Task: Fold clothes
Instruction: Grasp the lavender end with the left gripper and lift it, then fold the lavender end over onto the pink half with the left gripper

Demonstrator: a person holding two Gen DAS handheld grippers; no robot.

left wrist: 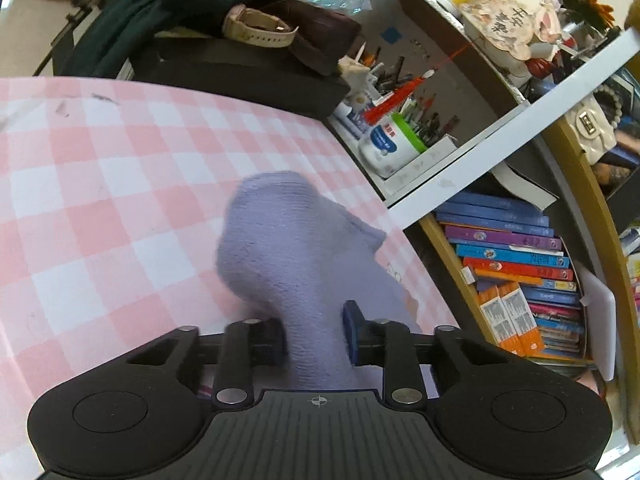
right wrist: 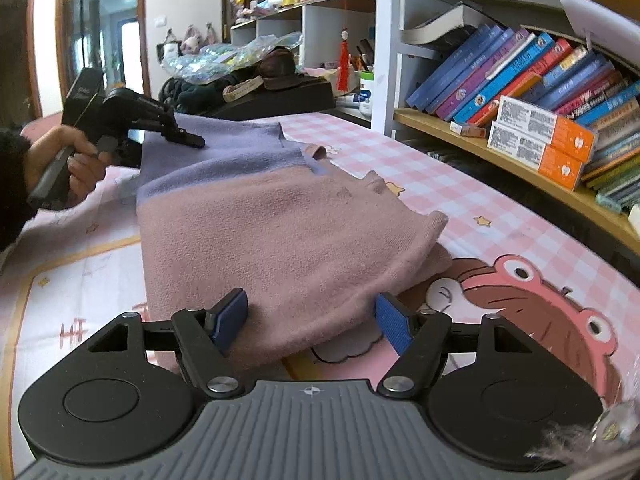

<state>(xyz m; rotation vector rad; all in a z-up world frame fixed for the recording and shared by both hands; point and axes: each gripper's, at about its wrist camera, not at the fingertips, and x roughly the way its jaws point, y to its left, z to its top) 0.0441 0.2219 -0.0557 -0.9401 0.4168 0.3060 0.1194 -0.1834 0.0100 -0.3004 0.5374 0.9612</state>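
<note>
We list: pink checked tablecloth (right wrist: 460, 184) beneath both grippers; pink-and-lilac sweater (right wrist: 280, 232) ahead of our right gripper (right wrist: 312, 322), jaws wide, straddling its hem; left gripper (left wrist: 314, 338) pinching the lilac fold narrowly, which may slip; shelf (right wrist: 500, 152) rightward, holding books (right wrist: 520, 76).

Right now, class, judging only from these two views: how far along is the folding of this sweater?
Done: the pink-and-lilac sweater lies doubled on the checked tablecloth, pink half on top. In hand: the left tongs have lilac fabric between their pads, though a firm pinch isn't certain; the right tongs sit open around the pink hem. Left: a bunched sleeve pokes out at one side, so more folding probably remains.
</note>
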